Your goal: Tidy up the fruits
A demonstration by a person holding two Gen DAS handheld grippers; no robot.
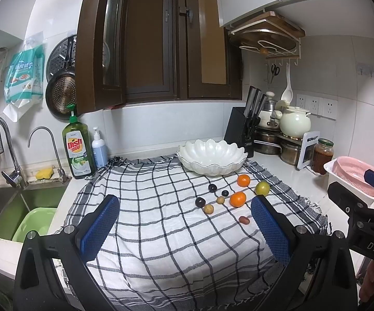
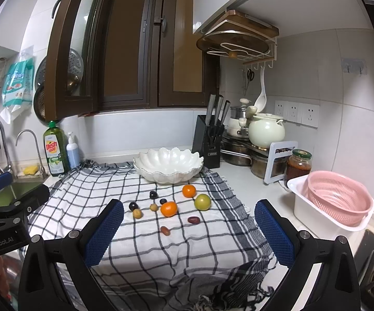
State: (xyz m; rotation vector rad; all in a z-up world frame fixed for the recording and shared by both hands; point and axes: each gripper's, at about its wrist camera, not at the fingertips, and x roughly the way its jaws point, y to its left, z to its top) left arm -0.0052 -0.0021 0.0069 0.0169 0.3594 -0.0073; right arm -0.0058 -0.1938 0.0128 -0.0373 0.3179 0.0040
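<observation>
A white scalloped bowl (image 1: 212, 160) (image 2: 168, 165) stands empty at the back of a checked cloth (image 1: 148, 220) (image 2: 145, 254). In front of it lie two oranges (image 1: 243, 180) (image 1: 237, 199) (image 2: 168, 209), a green citrus (image 1: 262, 188) (image 2: 202, 202), several dark plums (image 1: 212, 188) (image 2: 153, 195), small tan fruits (image 1: 208, 209) (image 2: 137, 213) and red-brown dates (image 1: 244, 219) (image 2: 193, 219). My left gripper (image 1: 184, 223) is open above the cloth, short of the fruit. My right gripper (image 2: 189, 228) is open too, nothing between its blue pads (image 2: 104, 233).
A sink (image 1: 10, 207) with a green basin (image 1: 35, 223) lies left, beside a dish soap bottle (image 1: 78, 150). A knife block (image 1: 241, 129), pots and a jar (image 1: 322, 155) stand at the back right. A pink colander in a white tub (image 2: 334, 204) sits at the right.
</observation>
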